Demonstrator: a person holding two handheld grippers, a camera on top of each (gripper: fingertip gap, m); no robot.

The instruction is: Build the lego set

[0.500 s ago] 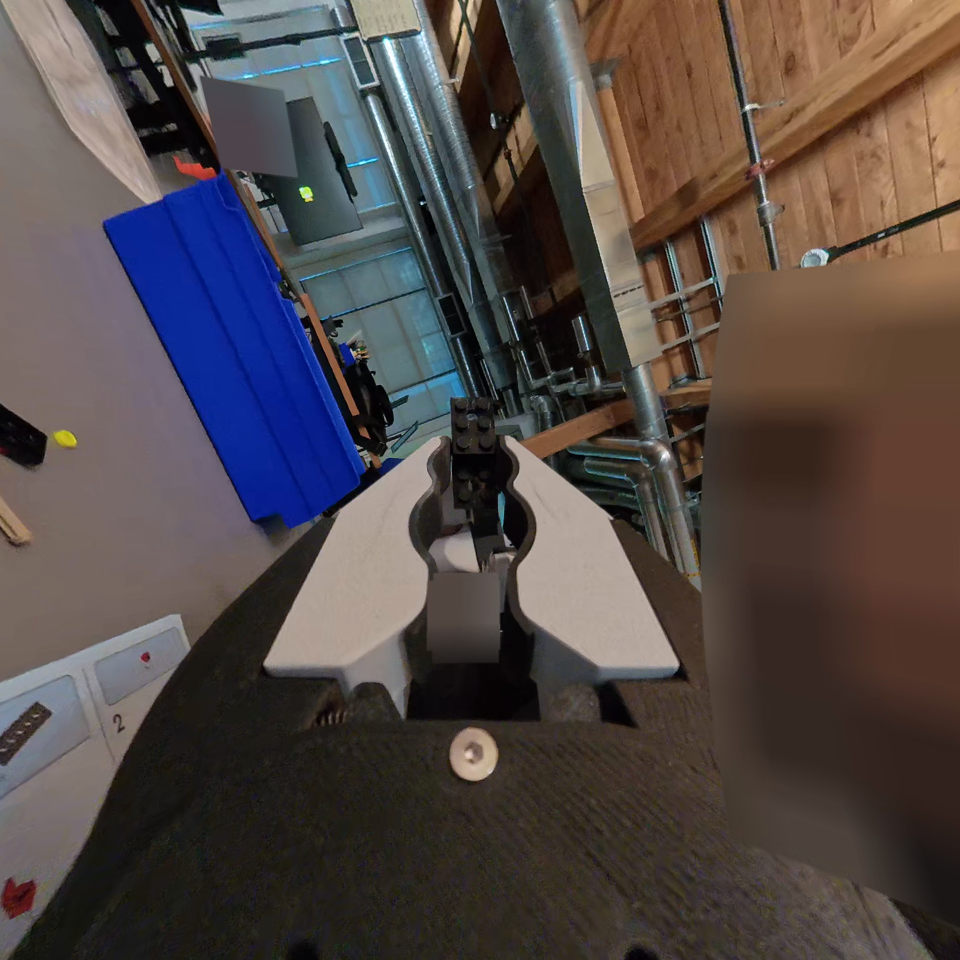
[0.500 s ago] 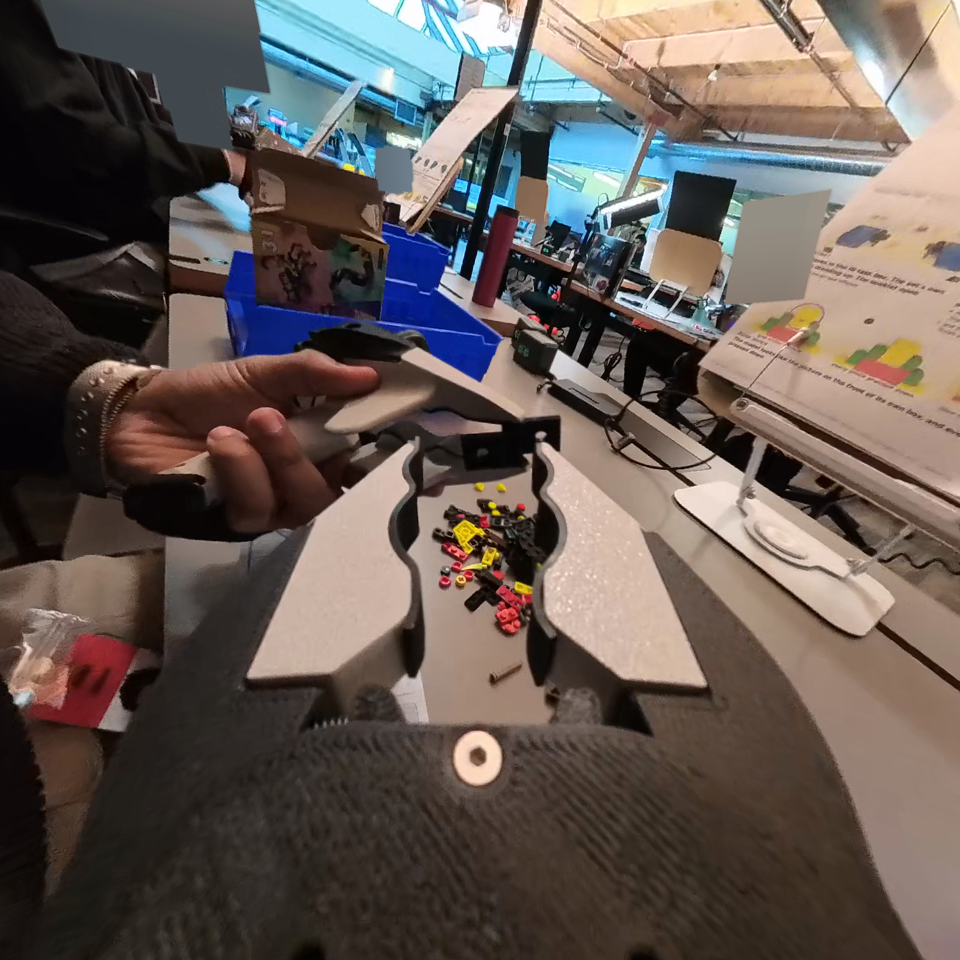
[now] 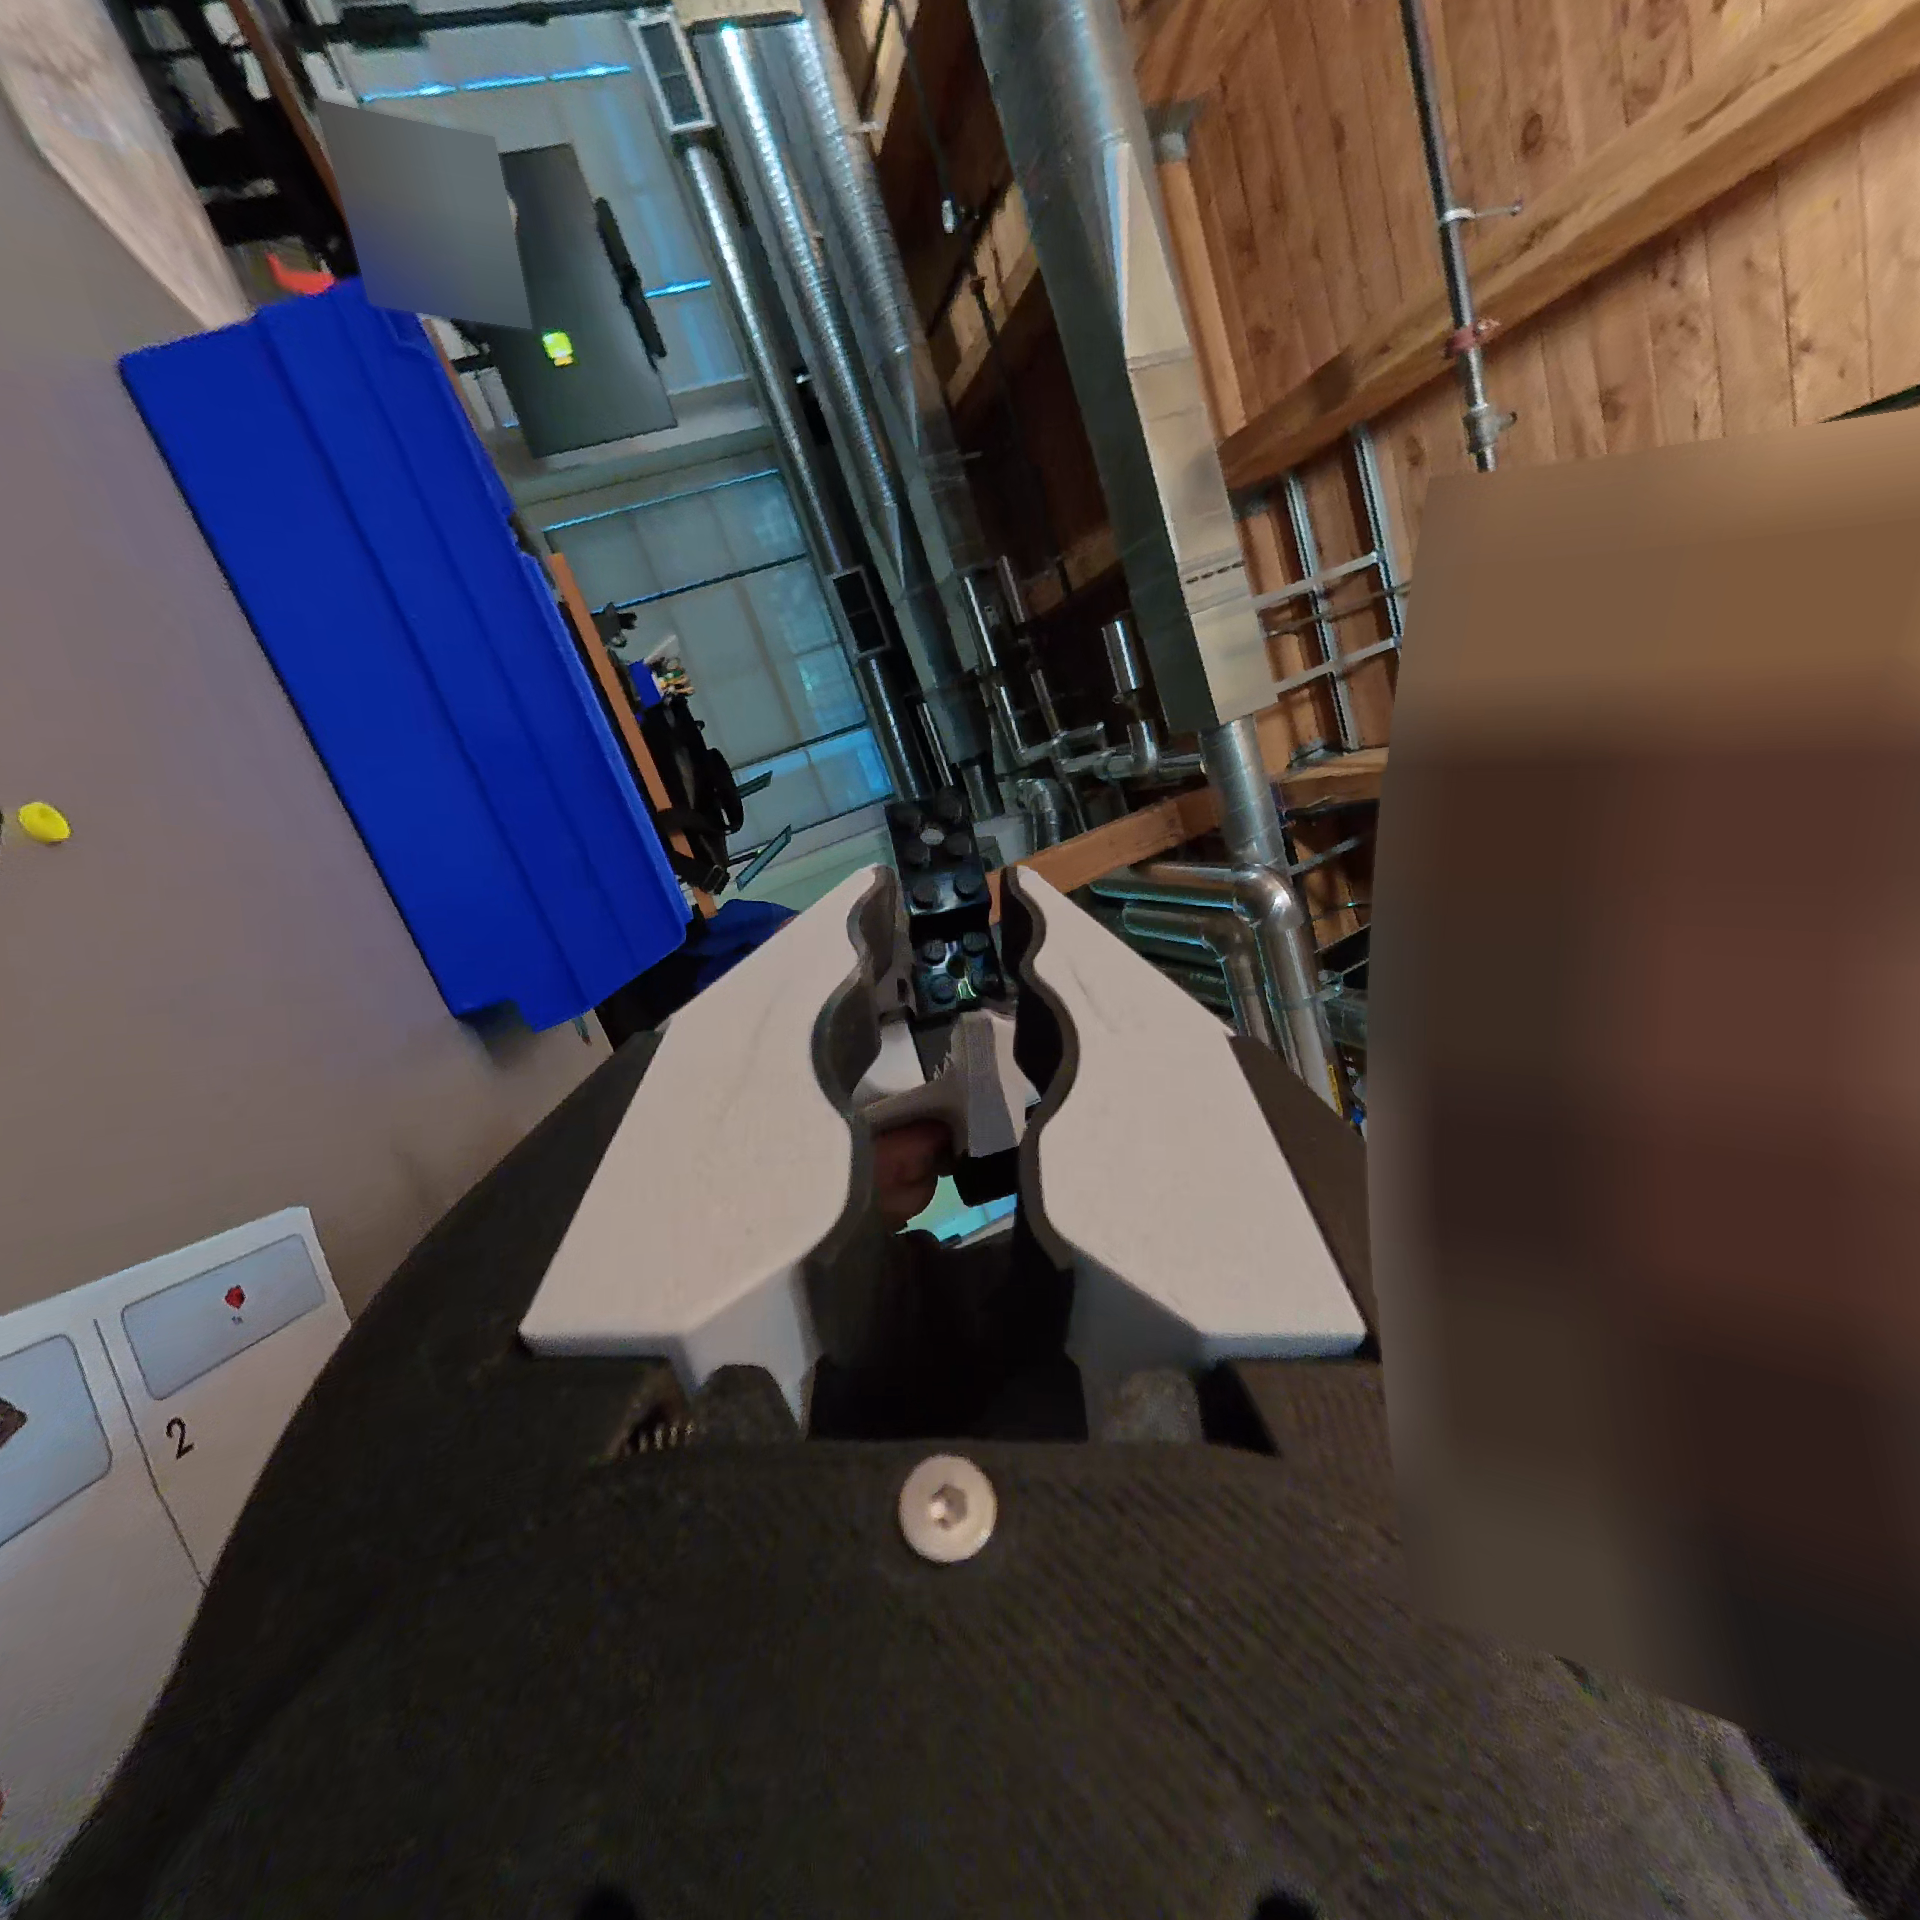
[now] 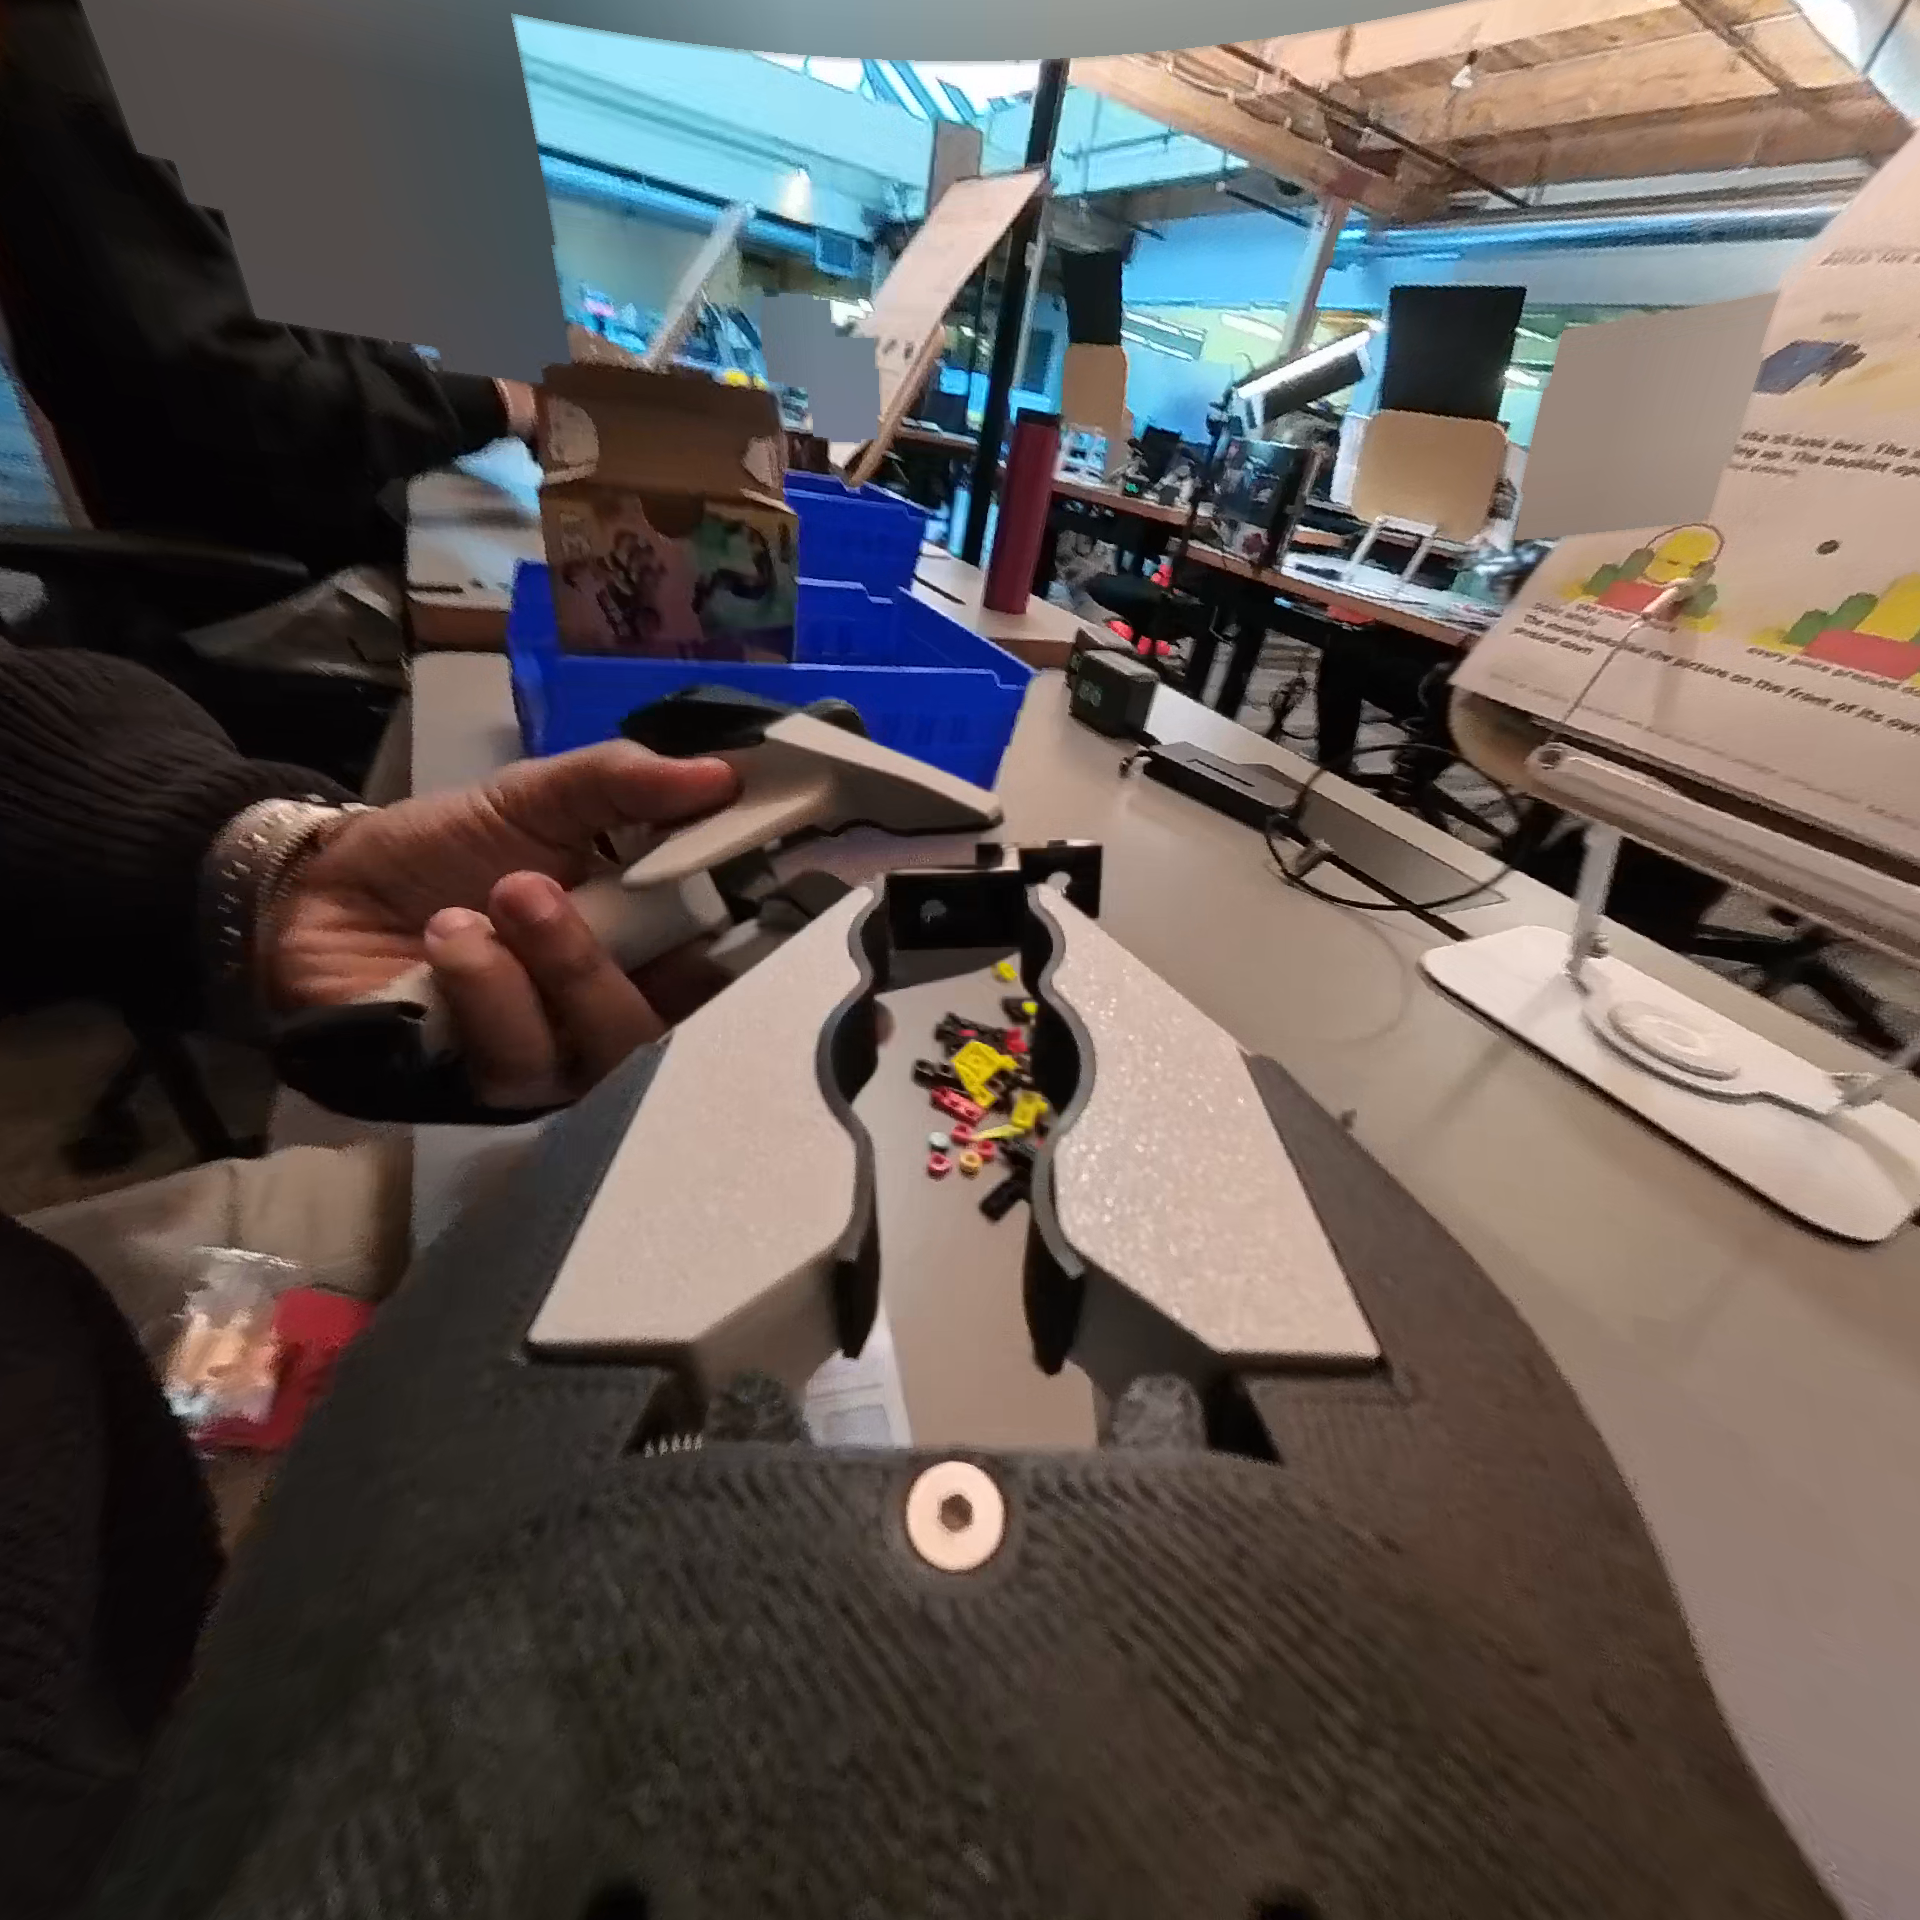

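On my left, my hand (image 4: 457, 935) grips the left gripper (image 3: 948, 904), its fingers clamped narrow on a black studded lego assembly (image 3: 940, 883) raised off the table. At centre, my right gripper (image 4: 961, 914) pinches a black lego piece (image 4: 951, 912) between its tips, just beside the left gripper's nose. Below, loose lego pieces (image 4: 982, 1091) in red, yellow and black lie on the grey table (image 4: 1299, 997). Behind stands a blue bin (image 4: 894, 665).

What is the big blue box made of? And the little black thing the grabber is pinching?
The blue bin looks like hard plastic: smooth, evenly coloured, with moulded ridges and a slight sheen. The black lego piece in the left gripper looks like glossy hard plastic too, with shiny round studs on top.
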